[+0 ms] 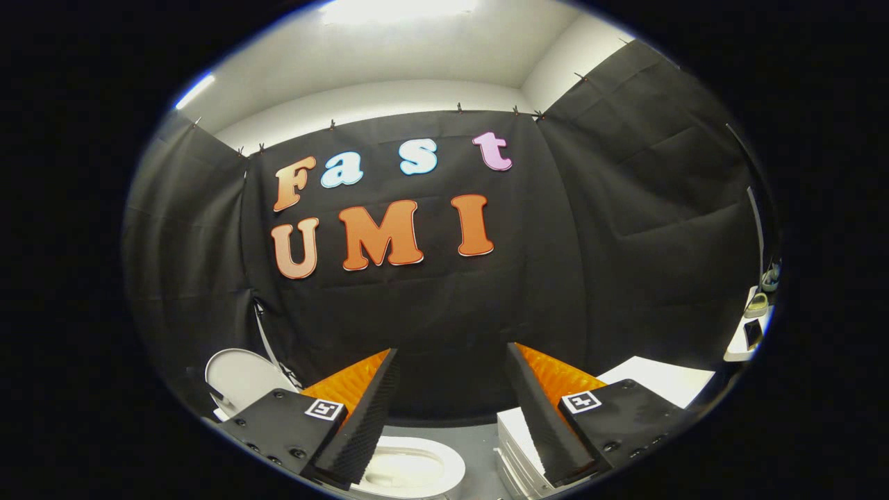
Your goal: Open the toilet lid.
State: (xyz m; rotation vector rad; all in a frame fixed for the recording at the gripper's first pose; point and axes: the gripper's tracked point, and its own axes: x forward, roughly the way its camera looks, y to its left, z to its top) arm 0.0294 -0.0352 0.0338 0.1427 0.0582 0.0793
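Tongs (451, 364) spread, empty | toilet lid (239, 378) raised, beyond left finger

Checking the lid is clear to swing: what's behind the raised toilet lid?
Behind the toilet lid, already up, hangs the black cloth wall; the lid covers whatever it leans on. The gripper is open, fingers apart above the bowl.
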